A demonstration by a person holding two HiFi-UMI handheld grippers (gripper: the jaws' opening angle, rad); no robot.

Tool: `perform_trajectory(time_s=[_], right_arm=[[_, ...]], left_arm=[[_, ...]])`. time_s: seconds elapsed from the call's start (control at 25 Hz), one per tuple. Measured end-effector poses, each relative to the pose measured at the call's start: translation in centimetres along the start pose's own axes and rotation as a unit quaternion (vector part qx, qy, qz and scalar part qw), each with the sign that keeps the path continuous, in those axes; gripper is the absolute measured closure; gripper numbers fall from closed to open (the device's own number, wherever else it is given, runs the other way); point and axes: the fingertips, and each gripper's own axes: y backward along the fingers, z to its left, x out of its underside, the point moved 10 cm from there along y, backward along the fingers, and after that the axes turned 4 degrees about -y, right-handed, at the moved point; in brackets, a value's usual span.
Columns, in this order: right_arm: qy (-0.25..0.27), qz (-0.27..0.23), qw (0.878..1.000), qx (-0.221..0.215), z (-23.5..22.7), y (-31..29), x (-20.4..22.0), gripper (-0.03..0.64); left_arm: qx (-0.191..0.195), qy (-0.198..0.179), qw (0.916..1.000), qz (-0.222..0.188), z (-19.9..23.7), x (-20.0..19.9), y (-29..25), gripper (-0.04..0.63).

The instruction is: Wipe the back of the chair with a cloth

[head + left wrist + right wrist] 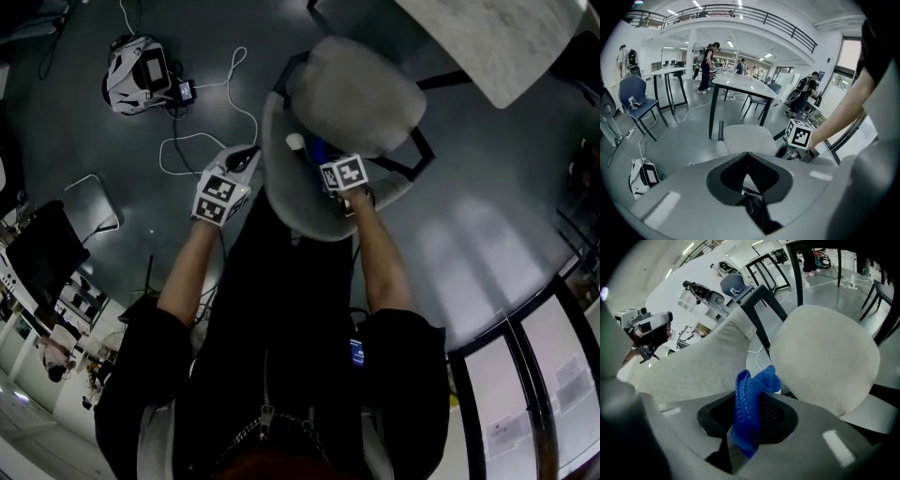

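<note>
Right tool [746, 427] clamped on blue cloth [757, 383], chair back [689, 371] at its ten o'clock (seat [825, 357] at two); left tool [750, 185] closed, empty.

White table [506, 37], cabled floor device [138, 73]

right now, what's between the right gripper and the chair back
The blue cloth, pinched in the right gripper and bunching out toward the chair back, shown in the right gripper view. Contact unclear.
</note>
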Motion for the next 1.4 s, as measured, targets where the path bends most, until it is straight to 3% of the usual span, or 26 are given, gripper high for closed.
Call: perform_trajectory(time_s=[0.36,0.64,1.12,1.4], right_arm=[[0.000,0.074,0.995,-0.065,1.0,-2.0,1.6,0.506],[0.006,0.091,0.992,-0.088,2.3,-1.8,1.8,0.506],[0.076,0.137,0.976,-0.150,4.9,0.5,2.0,0.508],[0.130,0.137,0.968,-0.164,6.8,2.8,3.0,0.508]], left_arm=[[-0.001,0.014,0.9999,0.000,1.0,1.7,1.1,0.584],[-0.005,0.013,0.9996,-0.025,0.6,1.4,2.6,0.584],[-0.043,0.054,0.9964,-0.049,-2.1,1.8,3.5,0.584],[-0.070,0.069,0.9935,-0.057,-4.6,2.2,4.5,0.584]])
